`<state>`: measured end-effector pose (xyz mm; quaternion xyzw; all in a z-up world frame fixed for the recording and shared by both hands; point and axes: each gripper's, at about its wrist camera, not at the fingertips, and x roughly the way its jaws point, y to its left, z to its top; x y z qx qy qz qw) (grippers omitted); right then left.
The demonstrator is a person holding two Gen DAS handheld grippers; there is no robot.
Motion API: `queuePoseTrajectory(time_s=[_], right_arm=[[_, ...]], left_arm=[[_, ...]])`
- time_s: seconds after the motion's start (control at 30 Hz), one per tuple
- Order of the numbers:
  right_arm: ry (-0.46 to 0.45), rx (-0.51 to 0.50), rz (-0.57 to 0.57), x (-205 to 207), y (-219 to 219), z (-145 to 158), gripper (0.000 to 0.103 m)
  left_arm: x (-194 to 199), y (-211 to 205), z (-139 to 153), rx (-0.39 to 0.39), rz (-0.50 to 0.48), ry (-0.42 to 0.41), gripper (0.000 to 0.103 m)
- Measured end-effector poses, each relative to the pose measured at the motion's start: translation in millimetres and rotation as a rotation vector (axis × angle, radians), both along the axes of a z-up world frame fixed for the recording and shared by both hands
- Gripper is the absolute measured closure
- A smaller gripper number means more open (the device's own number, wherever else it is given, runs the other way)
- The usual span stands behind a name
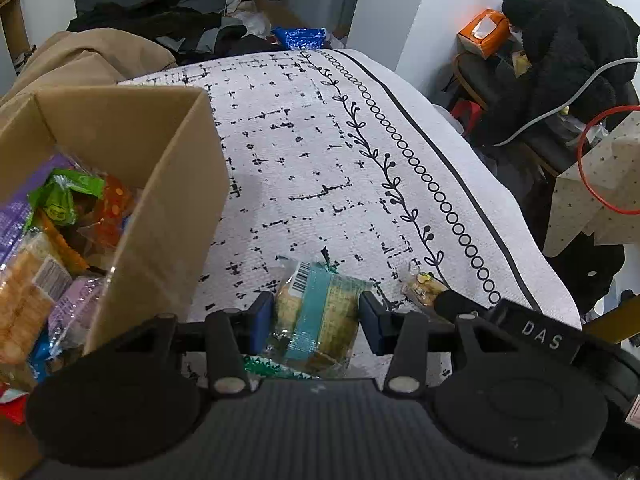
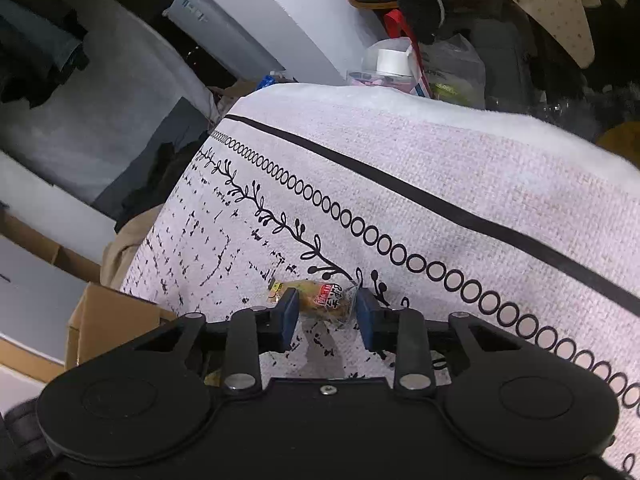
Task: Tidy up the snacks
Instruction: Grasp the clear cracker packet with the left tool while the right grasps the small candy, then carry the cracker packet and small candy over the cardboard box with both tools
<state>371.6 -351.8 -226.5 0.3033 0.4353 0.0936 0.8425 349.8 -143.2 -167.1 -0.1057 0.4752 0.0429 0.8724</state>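
My left gripper [image 1: 316, 316] straddles a teal-banded cracker pack [image 1: 316, 312] that lies on the patterned white cloth [image 1: 300, 152]. The blue fingers [image 1: 262, 320] stand on either side of it, close to the wrapper but with a sliver of gap on each flank, so I read them as spread and not yet clamped. The cardboard box [image 1: 172, 200] sits just to the left, already holding a heap of wrapped snacks, and that is where I judge this pack belongs.

To do this well I should close across the pack's narrow width, on the firm biscuit stack and not only on the crinkly film, then lift straight up until it clears the box's near wall before swinging left. A squeeze that is too hard would crack the crackers; a light, centred one should do.

The pack's long axis runs away from me, roughly along my fingers, with the barcoded end pointing far and slightly left.

My right gripper [image 2: 326, 312] is also released, its fingers bracketing a small yellow snack sachet [image 2: 320, 298] on the same cloth. That sachet lies crosswise, its long axis running from finger to finger, so gripping it end to end may crumple it; turning my wrist to take it across the short side looks safer.
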Motion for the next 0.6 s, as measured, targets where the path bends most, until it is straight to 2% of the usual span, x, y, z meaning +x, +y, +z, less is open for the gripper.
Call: queuePoseTrajectory(time_s=[0.27, 0.6], right_arm=[[-0.003, 0.021, 0.021, -4, 1, 13, 0.077], [-0.087, 0.072, 0.054, -21, 3, 53, 0.077]], left_arm=[[-13, 1, 25, 0.02, 0.007, -0.044, 0.057], [-33, 9, 67, 0.037, 0.017, -0.126, 0.057]])
